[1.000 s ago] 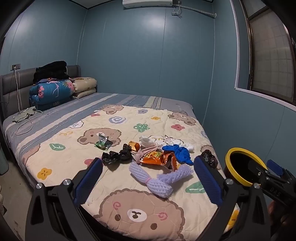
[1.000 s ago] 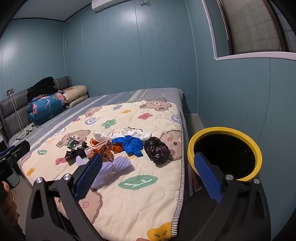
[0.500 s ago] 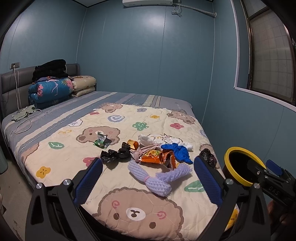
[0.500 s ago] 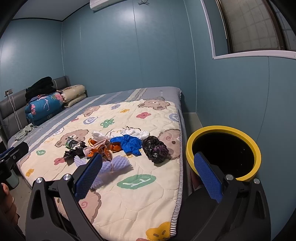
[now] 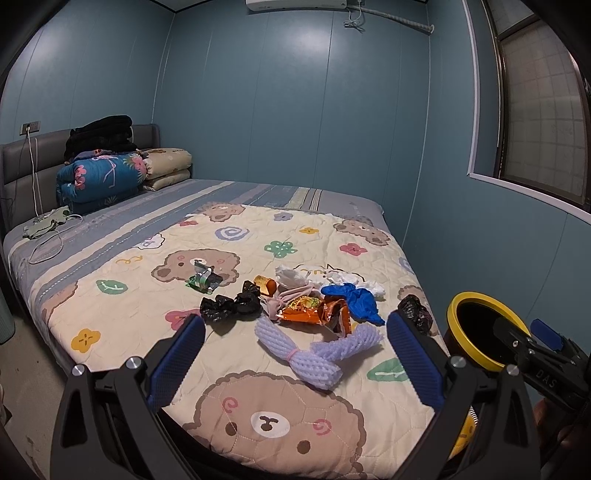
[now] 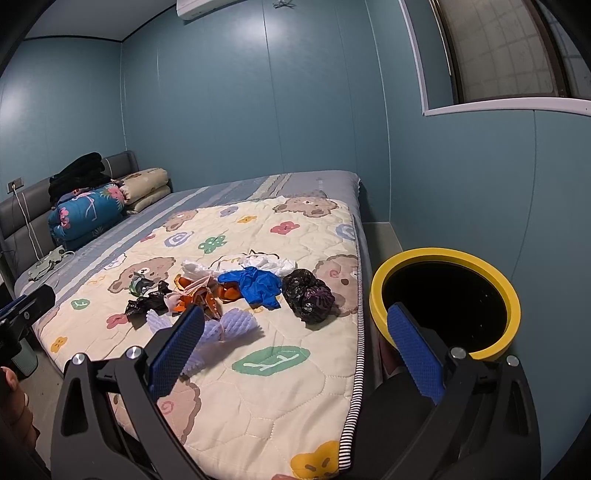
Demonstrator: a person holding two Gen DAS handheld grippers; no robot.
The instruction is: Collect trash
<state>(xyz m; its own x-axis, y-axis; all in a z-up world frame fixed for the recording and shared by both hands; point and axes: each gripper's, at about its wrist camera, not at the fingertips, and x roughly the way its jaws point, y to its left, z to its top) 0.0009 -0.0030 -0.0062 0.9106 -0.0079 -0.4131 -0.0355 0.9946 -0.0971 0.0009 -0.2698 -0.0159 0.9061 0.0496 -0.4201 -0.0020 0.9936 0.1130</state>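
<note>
Crinkled orange foil snack wrapper sits at the middle of the trash cluster on the bear-print quilt, near the foot of the bed. Counted around it: two black plastic bags, one crumpled just left of the wrapper, one balled at the quilt's right edge; one blue glove or bag touching the wrapper's right side; one white plastic bag behind the blue piece; one lavender foam fruit net, pinched at its middle, nearest the cameras; one small green-and-silver packet apart to the left on a bear's face; one pale pink cloth-like piece and one small orange scrap behind the wrapper.

One bin, black inside with a yellow rim, stands on the floor just beside the bed's right edge, close to the balled black bag.

Two grippers, both off the quilt. Left gripper hangs over the bed's near end, blue pads spread wide, nothing between them. Right gripper is likewise wide and empty, its right pad in line with the bin's rim. A hand shows at the left edge of the right wrist view.

At the headboard: one floral blue quilt roll, two beige folded pads, one black garment pile on top. One air conditioner high on the wall, one window to the right.
</note>
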